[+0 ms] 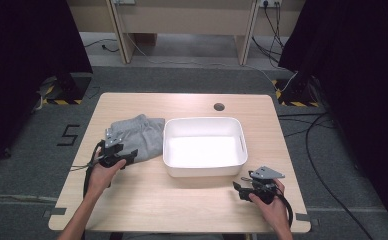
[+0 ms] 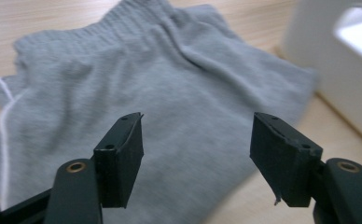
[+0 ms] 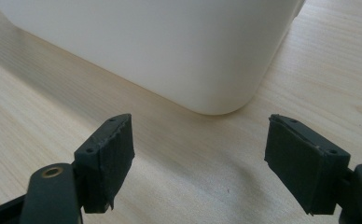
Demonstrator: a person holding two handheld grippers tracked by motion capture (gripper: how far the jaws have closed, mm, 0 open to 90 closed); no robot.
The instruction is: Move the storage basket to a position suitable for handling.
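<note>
A folded grey garment (image 1: 137, 135) lies on the wooden table (image 1: 182, 205), just left of a white plastic bin (image 1: 204, 171). My left gripper (image 1: 129, 156) hovers at the garment's near edge. In the left gripper view its jaws (image 2: 198, 135) stand apart above the grey cloth (image 2: 160, 93), with nothing pressed between them, and the bin (image 2: 337, 70) is at the right. My right gripper (image 1: 237, 187) rests low near the bin's front right corner. In the right gripper view it (image 3: 200, 140) is open over bare wood, facing the bin's rounded corner (image 3: 170, 46).
A round cable hole (image 1: 219, 106) sits in the table's far side. The bin is empty inside. Cables (image 1: 322, 150) trail over the floor to the right, and dark curtains stand on both sides. Bare wood runs along the table's near edge.
</note>
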